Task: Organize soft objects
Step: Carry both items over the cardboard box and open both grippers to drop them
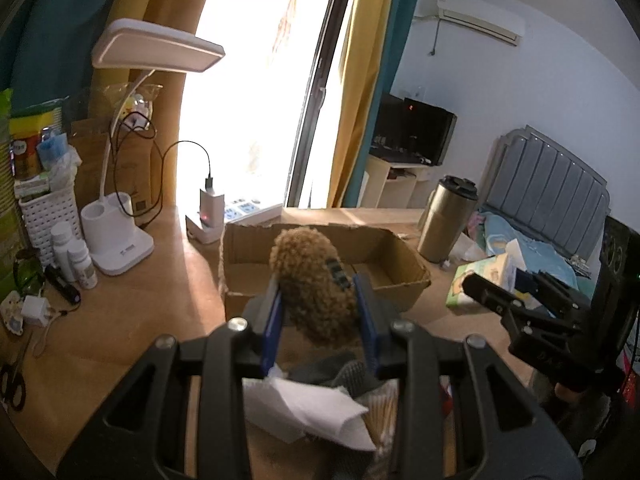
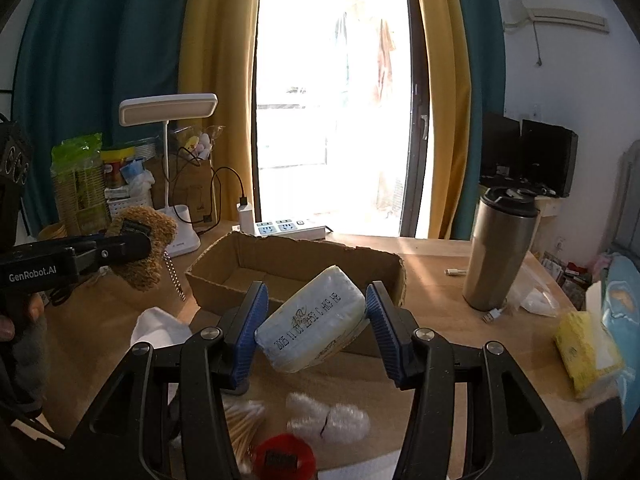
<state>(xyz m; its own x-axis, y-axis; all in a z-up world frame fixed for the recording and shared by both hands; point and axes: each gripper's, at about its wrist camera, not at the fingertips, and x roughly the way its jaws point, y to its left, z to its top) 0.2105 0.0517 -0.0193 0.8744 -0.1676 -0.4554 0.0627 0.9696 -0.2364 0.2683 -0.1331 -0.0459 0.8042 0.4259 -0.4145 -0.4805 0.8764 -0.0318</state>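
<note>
While our left gripper point(image 1: 320, 304) is clamped on the brown plush toy point(image 1: 314, 284), we hold that toy in the air at the near edge of the open cardboard box point(image 1: 404, 264) on the wooden desk point(image 1: 132, 320). Our right gripper point(image 2: 316, 320) grips the white tissue pack point(image 2: 312, 320) between its blue pads point(image 2: 250, 330), tilted, raised just in front of the same box in the right wrist view. A steel tumbler point(image 2: 500, 248) stands right of the box, a white desk lamp point(image 1: 120, 236) stands to its left, and cotton swabs point(image 2: 244, 424) lie on the desk below the tissue pack.
</note>
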